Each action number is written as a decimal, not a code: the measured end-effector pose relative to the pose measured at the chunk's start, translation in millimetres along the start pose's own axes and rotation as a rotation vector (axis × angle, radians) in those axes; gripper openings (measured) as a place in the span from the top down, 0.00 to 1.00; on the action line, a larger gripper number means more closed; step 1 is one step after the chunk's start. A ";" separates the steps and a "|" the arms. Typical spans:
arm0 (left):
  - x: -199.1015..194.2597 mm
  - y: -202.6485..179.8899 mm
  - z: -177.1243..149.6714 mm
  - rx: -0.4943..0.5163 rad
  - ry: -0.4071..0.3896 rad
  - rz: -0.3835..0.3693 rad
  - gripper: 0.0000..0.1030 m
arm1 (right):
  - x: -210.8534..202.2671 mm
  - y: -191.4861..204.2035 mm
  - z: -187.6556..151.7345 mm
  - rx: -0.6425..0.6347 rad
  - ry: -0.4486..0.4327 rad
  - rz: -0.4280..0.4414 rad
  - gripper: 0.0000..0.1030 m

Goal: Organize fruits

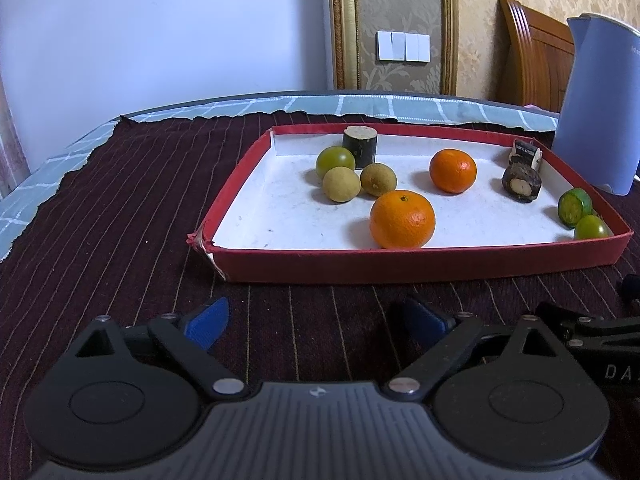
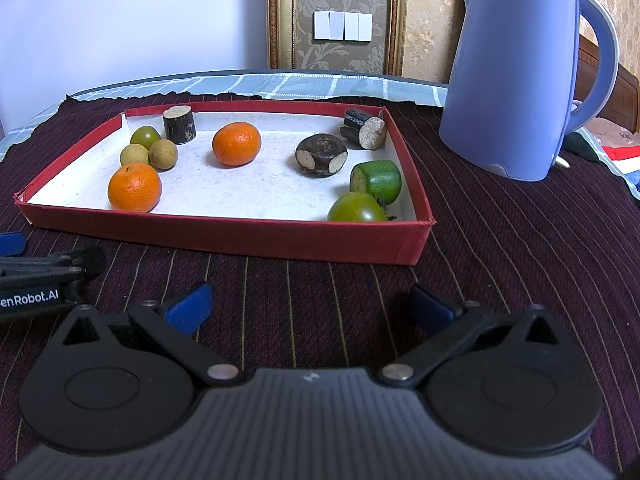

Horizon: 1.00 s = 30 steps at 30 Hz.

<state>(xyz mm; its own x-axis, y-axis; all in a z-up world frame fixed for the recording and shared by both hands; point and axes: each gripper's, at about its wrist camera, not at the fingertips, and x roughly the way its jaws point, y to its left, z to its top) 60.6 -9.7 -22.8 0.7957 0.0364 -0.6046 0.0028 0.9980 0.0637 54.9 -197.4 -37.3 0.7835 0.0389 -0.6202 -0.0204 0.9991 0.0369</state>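
A red tray with a white floor holds two oranges, two tan longans, green fruits, a green cut piece and dark sugarcane pieces. My left gripper is open and empty, low over the cloth in front of the tray's near wall. My right gripper is open and empty, also in front of the tray, to the right of the left one.
A blue kettle stands right of the tray on the dark striped cloth. A wooden chair and a wall with switches lie behind. The checked table edge runs along the left and back.
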 end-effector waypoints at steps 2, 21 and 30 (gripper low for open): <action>0.0 -0.3 0.0 0.002 0.001 0.001 0.07 | 0.1 -0.1 0.0 0.000 0.000 0.000 0.00; 1.3 0.3 -0.5 -0.002 0.007 -0.005 0.06 | 0.4 -0.1 -0.1 0.000 0.000 0.000 0.00; 2.4 0.2 -1.2 -0.005 0.012 -0.010 0.06 | 0.5 -0.4 -0.1 0.000 0.000 0.000 0.00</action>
<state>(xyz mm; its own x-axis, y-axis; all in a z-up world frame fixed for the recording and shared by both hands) 61.8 -9.3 -25.2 0.7882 0.0266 -0.6148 0.0082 0.9985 0.0538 55.3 -197.8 -37.7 0.7835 0.0390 -0.6202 -0.0202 0.9991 0.0373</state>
